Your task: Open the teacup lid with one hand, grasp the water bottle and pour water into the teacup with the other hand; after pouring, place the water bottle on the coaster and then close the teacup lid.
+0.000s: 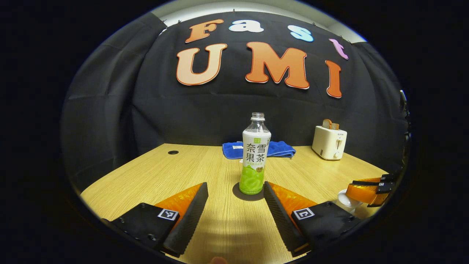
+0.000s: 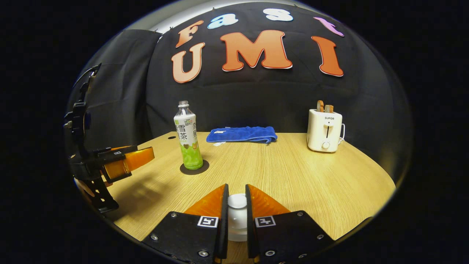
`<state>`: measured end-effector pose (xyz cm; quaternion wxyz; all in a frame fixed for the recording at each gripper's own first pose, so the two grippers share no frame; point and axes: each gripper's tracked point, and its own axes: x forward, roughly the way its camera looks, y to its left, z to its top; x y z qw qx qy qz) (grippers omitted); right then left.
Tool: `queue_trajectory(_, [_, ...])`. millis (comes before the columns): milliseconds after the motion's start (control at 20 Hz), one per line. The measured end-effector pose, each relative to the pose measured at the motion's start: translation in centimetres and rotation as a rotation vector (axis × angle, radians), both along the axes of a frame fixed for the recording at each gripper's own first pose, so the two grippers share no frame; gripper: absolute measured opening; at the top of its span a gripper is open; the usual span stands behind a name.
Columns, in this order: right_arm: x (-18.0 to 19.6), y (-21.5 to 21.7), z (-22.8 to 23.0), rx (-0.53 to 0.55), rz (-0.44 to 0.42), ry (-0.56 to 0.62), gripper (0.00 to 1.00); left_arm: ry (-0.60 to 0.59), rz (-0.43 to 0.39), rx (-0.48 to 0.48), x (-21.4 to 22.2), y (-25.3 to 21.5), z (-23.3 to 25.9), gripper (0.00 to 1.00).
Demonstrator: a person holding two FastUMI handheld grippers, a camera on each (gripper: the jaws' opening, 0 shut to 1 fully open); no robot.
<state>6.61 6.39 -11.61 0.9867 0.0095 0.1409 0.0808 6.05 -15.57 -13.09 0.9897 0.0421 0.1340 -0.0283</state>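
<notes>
An uncapped water bottle (image 1: 254, 157) with a green and white label stands upright on a dark round coaster (image 1: 237, 194). My left gripper (image 1: 235, 187) is open just short of it, a finger on each side and neither touching. In the right gripper view the bottle (image 2: 188, 139) and coaster (image 2: 203, 168) sit far left, with the left gripper (image 2: 128, 161) beside them. My right gripper (image 2: 237, 189) is shut on the knob of the white teacup lid (image 2: 237, 202). The left gripper view shows the right gripper (image 1: 366, 190) over the white teacup (image 1: 344, 201); whether the lid is lifted is unclear.
A folded blue cloth (image 2: 242, 134) lies at the back of the wooden table (image 2: 293, 172). A white toaster (image 2: 324, 130) with bread in it stands at the back right. A small dark hole (image 1: 173, 152) marks the table's far left.
</notes>
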Motion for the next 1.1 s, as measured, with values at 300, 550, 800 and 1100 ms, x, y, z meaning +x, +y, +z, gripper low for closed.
queue_trajectory(300, [-0.1, -0.3, -0.3, 0.018, -0.012, 0.02, 0.29, -0.011, -0.003, 0.008, 0.1, 0.0, 0.3, 0.98])
queue_trajectory(550, [-1.2, -1.3, 1.8, 0.01, -0.047, -0.012, 0.55, -0.026, -0.012, 0.012, 0.2, 0.1, 0.4, 0.98])
queue_trajectory(800, [-3.2, -2.7, 4.5, -0.047, -0.079, -0.064, 0.94, -0.017, -0.023, -0.017, -0.2, -0.4, 0.3, 0.98])
queue_trajectory(1100, [-4.9, -3.4, 7.5, -0.018, -0.096, -0.137, 0.97, -0.04, -0.014, 0.011, -0.5, 0.2, 1.0, 0.98])
